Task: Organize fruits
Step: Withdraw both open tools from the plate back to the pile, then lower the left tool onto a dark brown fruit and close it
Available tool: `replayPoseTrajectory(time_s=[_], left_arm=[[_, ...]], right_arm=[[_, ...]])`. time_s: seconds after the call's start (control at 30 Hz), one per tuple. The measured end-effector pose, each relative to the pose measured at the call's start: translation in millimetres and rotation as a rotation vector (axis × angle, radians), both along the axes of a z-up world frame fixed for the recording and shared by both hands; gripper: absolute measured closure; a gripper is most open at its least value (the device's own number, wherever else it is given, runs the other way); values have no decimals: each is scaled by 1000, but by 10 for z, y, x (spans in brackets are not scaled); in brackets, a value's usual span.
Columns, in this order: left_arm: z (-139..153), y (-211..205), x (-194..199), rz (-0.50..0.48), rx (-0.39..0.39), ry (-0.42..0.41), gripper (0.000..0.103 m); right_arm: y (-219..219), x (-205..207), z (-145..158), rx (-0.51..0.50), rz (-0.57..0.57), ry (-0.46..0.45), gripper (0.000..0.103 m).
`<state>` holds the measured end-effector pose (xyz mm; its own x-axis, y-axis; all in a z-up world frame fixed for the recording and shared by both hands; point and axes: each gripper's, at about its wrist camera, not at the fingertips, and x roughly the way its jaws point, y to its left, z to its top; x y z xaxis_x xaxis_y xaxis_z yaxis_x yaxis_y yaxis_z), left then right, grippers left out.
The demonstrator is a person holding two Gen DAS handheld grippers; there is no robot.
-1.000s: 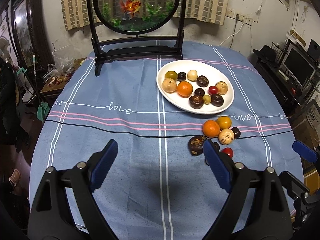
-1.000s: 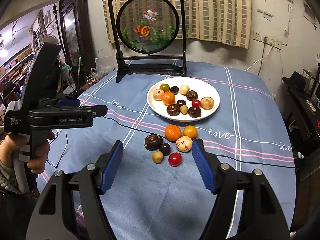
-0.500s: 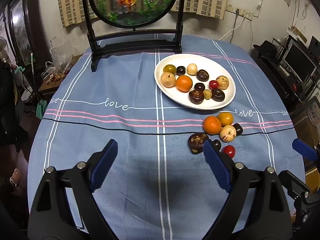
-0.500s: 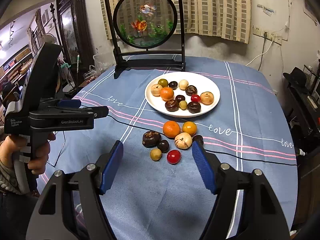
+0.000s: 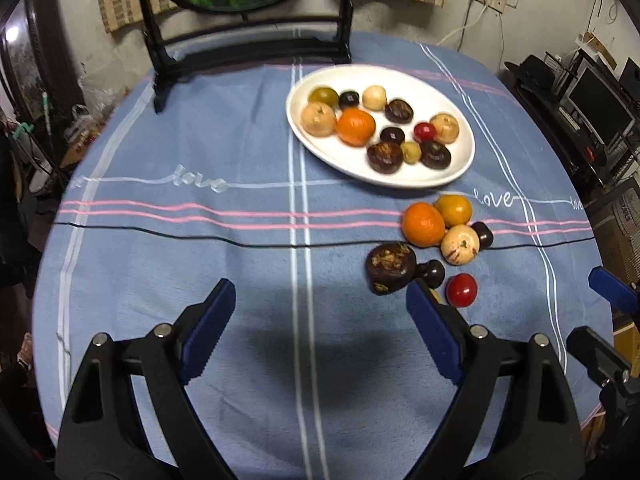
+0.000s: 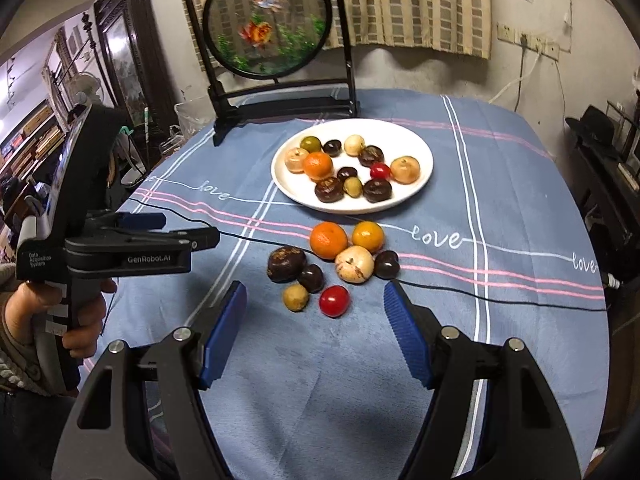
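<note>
Left claw (image 5: 316, 308): released, empty, above bench (image 5: 200, 264). Right claw (image 6: 316, 312): released, empty, just short of loose fruits (image 6: 328, 260) near plate (image 6: 420, 184).

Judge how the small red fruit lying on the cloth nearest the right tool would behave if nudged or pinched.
The red fruit looks round and glossy, so it would probably roll on a nudge and could slip out of a pinch. It lies clear of the dark fruit and the tan fruit, so a roll may knock them. The soft tablecloth might slow it.
</note>
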<state>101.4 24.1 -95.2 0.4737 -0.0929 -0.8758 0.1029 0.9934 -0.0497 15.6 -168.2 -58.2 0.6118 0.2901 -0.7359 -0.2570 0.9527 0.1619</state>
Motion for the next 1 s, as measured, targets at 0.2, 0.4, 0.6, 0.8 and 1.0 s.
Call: replayPoseTrajectory(time_s=[0.2,0.4,0.6,0.8,1.0], left_arm=[[-316,-66,109,-18,-22,57,14],[-521,-235,269,-61,-14,75,15],[-729,-417,449,-118,-22,94,17],[-789,-365,548,-146,-144,96,39],[-768,-391,502,-202,-162,71,57]], right_arm=[[-133,140,-151,30,-18,49,32],[-242,278,-296,68,-40,97,32],[-356,323,-382,92,-74,122,32],[-405,322,-426,104,-94,137,32],[-387,326,-454,97,-82,144,32]])
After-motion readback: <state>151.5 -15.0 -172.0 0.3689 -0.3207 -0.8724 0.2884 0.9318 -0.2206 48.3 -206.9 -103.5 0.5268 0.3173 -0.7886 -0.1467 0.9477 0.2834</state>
